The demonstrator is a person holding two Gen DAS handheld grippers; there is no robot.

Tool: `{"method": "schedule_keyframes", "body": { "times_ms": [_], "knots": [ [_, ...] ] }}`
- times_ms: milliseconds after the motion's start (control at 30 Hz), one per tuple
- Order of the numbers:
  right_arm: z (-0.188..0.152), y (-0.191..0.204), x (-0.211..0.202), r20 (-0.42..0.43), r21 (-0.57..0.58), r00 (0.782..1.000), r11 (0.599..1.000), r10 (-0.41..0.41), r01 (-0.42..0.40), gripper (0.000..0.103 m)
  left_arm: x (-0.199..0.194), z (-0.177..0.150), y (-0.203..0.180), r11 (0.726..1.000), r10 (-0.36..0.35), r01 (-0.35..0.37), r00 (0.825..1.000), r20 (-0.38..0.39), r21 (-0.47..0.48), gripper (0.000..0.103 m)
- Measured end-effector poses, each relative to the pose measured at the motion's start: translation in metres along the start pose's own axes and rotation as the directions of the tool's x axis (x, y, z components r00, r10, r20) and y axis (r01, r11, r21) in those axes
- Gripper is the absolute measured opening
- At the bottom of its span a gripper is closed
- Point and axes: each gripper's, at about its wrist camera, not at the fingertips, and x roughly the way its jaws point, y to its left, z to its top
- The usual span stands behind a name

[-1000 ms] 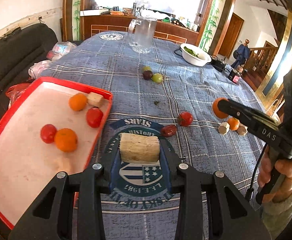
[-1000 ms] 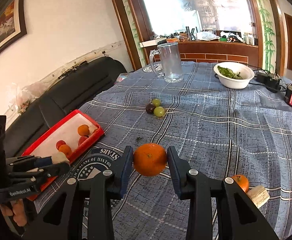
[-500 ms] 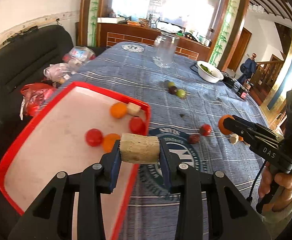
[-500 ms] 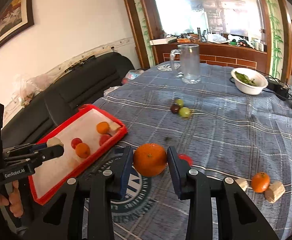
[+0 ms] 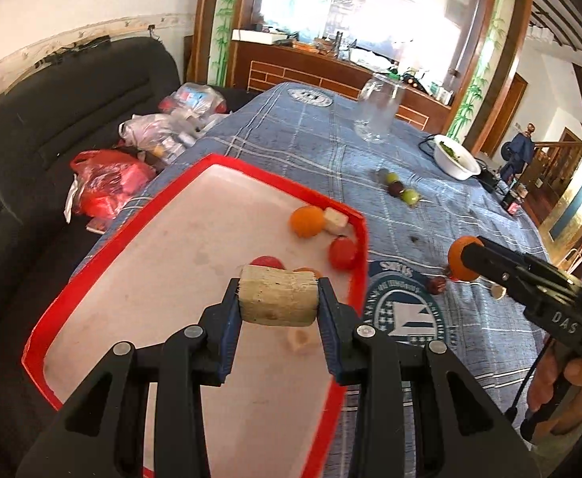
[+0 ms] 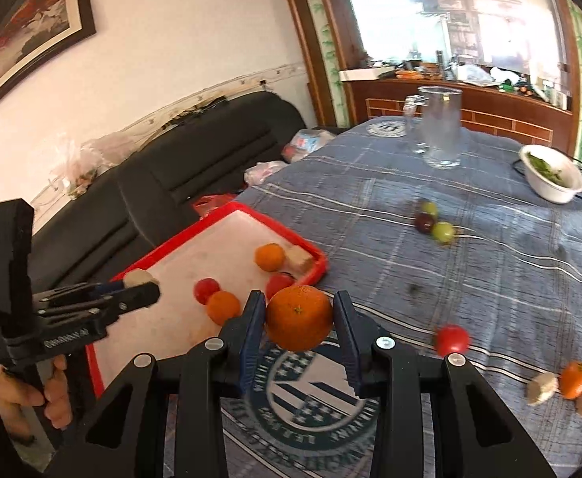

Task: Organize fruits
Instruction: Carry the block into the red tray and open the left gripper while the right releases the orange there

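My left gripper (image 5: 278, 302) is shut on a beige fruit chunk (image 5: 277, 299) and holds it above the red tray (image 5: 104, 251). The tray holds an orange (image 5: 307, 221), a beige chunk (image 5: 335, 220) and a tomato (image 5: 342, 253); more fruit is hidden behind my chunk. My right gripper (image 6: 298, 318) is shut on an orange (image 6: 298, 317) above the tablecloth, just right of the tray (image 6: 311, 253). On the cloth lie a tomato (image 6: 452, 338), a small orange (image 6: 574, 379) between two beige chunks (image 6: 542, 387), and grapes (image 6: 434, 223).
A glass pitcher (image 6: 442, 127) and a white bowl of greens (image 6: 551, 173) stand at the far end of the table. A black sofa (image 5: 32, 151) with plastic bags (image 5: 108, 187) lies left of the table. The tray sits at the table's left edge.
My left gripper has moved left with the chunk, from over the cloth's emblem to over the tray. My right gripper has carried the orange left, closer to the tray.
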Motion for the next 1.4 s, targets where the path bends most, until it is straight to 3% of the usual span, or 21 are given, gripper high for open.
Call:
{"method": "schedule_keyframes", "body": {
  "times_ms": [200,400,700,1033,1267,1400],
  "knots": [
    [0.016,0.017,0.033,-0.067,0.015,0.993,0.995,0.098,-0.097,0.036,0.012,-0.006,0.011,1.0,0.023,-0.022,0.999,-0.043,0.007,0.034],
    [0.031,0.028,0.078,-0.138,0.055,0.979,0.988,0.149,-0.142,0.036,0.025,-0.013,0.014,1.0,0.029,-0.028,0.996,-0.085,0.014,0.034],
    [0.04,0.041,0.119,-0.194,0.045,0.974,0.992,0.12,-0.114,0.036,0.036,-0.014,0.014,0.998,0.05,-0.046,0.993,-0.107,0.038,0.034],
    [0.027,0.046,0.146,-0.26,0.023,0.963,0.997,0.076,-0.073,0.036,0.046,-0.016,0.012,0.998,0.054,-0.048,0.989,-0.137,0.046,0.034],
    [0.024,0.057,0.148,-0.254,-0.062,0.967,0.998,0.009,-0.025,0.037,0.049,-0.017,0.009,0.996,0.072,-0.063,0.986,-0.149,0.065,0.034],
    [0.024,0.055,0.147,-0.251,-0.054,0.968,0.998,0.009,-0.023,0.037,0.048,-0.017,0.011,0.998,0.056,-0.051,0.988,-0.146,0.04,0.034]
  ]
}}
